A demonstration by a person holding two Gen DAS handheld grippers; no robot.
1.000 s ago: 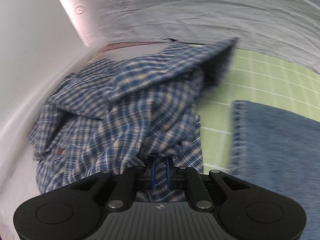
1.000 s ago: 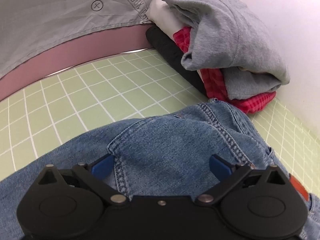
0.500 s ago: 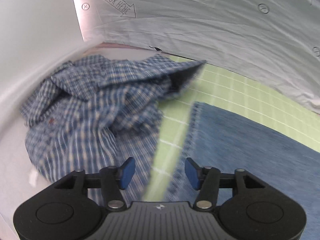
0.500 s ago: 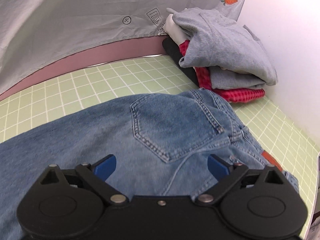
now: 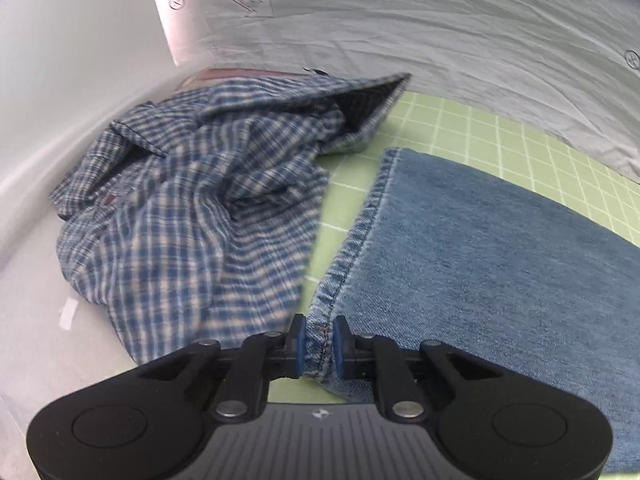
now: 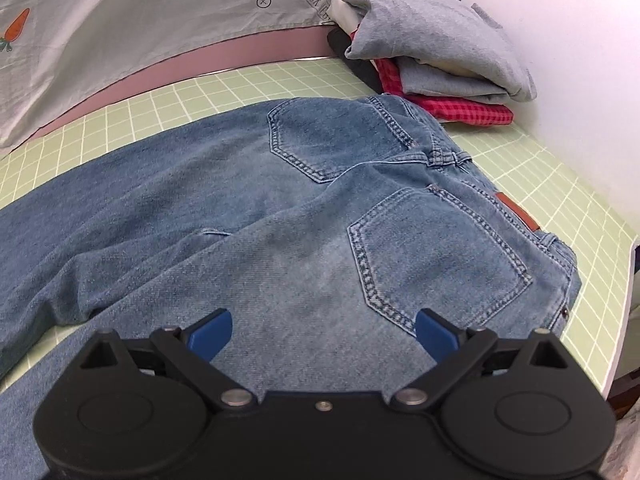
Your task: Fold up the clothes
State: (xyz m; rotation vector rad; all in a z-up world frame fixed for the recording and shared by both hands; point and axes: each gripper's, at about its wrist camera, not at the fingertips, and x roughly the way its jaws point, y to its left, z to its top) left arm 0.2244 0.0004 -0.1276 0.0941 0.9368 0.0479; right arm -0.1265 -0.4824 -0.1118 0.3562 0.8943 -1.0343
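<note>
Blue jeans (image 6: 304, 208) lie back-side up on the green grid mat (image 6: 132, 116), waist toward the right, both back pockets showing. In the left wrist view a jeans leg (image 5: 492, 248) ends in a stitched hem, and my left gripper (image 5: 320, 346) is shut on that hem at its near corner. My right gripper (image 6: 322, 330) hovers open just above the seat of the jeans, with nothing between its blue pads. A crumpled blue plaid shirt (image 5: 200, 204) lies left of the hem.
A stack of folded clothes (image 6: 432, 40), grey on top with red check beneath, sits at the mat's back right corner. A pale grey sheet (image 5: 440, 32) hangs behind the mat. The table's front right edge (image 6: 624, 280) drops off close to the waistband.
My left gripper let go of the plaid shirt, swung right and shut on the jeans hem. My right gripper drew back from the jeans, staying open.
</note>
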